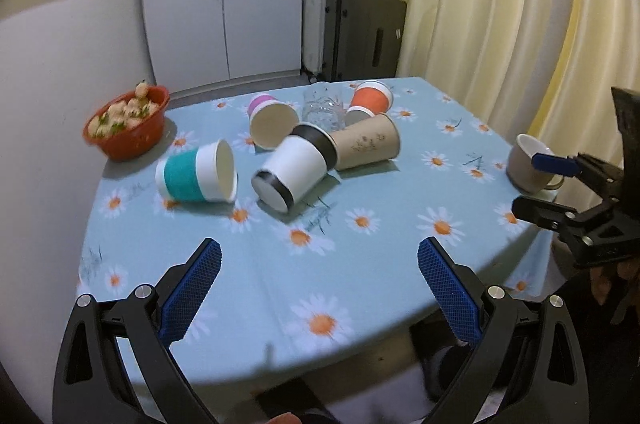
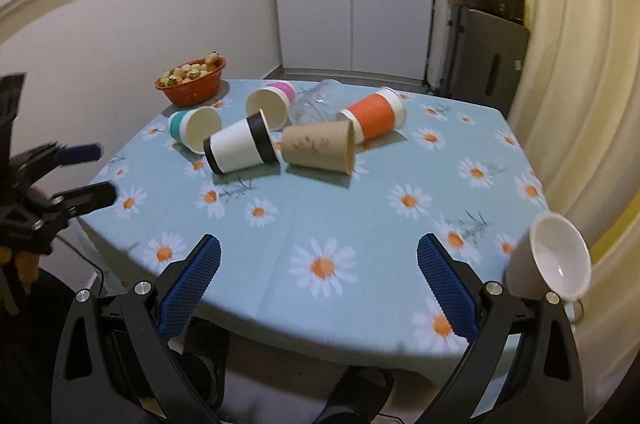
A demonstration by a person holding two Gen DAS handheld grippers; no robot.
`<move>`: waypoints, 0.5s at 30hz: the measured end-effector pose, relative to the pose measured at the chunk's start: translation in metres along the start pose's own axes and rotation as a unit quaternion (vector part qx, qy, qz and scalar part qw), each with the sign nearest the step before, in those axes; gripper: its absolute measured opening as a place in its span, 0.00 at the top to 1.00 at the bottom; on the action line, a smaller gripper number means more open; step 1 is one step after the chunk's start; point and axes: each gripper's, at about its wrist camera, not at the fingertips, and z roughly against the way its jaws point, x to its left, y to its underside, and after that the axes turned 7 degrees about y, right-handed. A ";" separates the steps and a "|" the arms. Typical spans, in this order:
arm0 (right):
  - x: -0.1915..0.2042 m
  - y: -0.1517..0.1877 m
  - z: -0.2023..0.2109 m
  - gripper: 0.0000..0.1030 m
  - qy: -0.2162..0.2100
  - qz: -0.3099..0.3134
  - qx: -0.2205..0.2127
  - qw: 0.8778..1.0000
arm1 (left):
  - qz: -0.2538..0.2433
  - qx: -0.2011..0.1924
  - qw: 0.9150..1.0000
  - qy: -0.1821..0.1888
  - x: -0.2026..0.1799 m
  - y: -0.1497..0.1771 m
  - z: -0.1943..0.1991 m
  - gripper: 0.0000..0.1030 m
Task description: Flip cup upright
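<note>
Daisy-printed blue cloth is covering the desk (image 2: 360,224) in front of me, with a white cupboard and cream curtains standing behind it. Paper cups are lying on their sides in a loose heap near the far middle of the desk: a teal-banded cup (image 1: 196,174), a white cup with black bands (image 1: 290,172), a brown kraft cup (image 1: 366,144), an orange cup (image 1: 370,100) and a pink-banded cup (image 1: 268,118), with a clear glass (image 1: 323,106) among them. A red bowl of fruit (image 1: 126,122) is sitting at the far left corner of the desk, and a beige ceramic mug (image 2: 552,258) is standing upright at the right edge.

I am judging the heap to be the main risk. The white cup is touching the brown one, so nudging either could set neighbours rolling, perhaps toward the desk edge. Squeezing thin paper too hard could crush a wall. The mug is sitting just beside my right fingers, and a careless swing could knock it off the desk.

My left fingers (image 1: 320,284) are spread wide apart over the near part of the desk, holding nothing and touching nothing. My right fingers (image 2: 320,284) are likewise spread wide, empty, hovering near the front edge of the desk.
</note>
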 end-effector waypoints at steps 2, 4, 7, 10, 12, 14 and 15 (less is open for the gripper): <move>0.000 -0.011 -0.010 0.05 -0.009 0.003 0.009 1.000 | -0.012 0.018 1.000 0.005 0.007 -0.017 -0.012 0.06; -0.002 -0.021 -0.023 0.05 -0.021 0.002 0.023 1.000 | -0.028 0.036 0.999 0.010 0.013 -0.033 -0.025 0.07; -0.006 -0.033 -0.041 0.05 -0.040 -0.004 0.048 0.998 | -0.052 0.071 0.996 0.028 0.020 -0.054 -0.049 0.06; -0.012 -0.043 -0.058 0.05 -0.062 -0.011 0.076 0.995 | -0.076 0.111 0.990 0.048 0.022 -0.070 -0.076 0.07; -0.015 -0.046 -0.065 0.05 -0.068 -0.009 0.081 0.994 | -0.098 0.132 0.985 0.045 0.020 -0.077 -0.093 0.07; -0.019 -0.050 -0.072 0.05 -0.073 -0.006 0.089 0.993 | -0.117 0.158 0.979 0.049 0.019 -0.084 -0.110 0.07; -0.020 -0.052 -0.075 0.05 -0.077 -0.006 0.093 0.993 | -0.127 0.173 0.975 0.052 0.019 -0.087 -0.120 0.07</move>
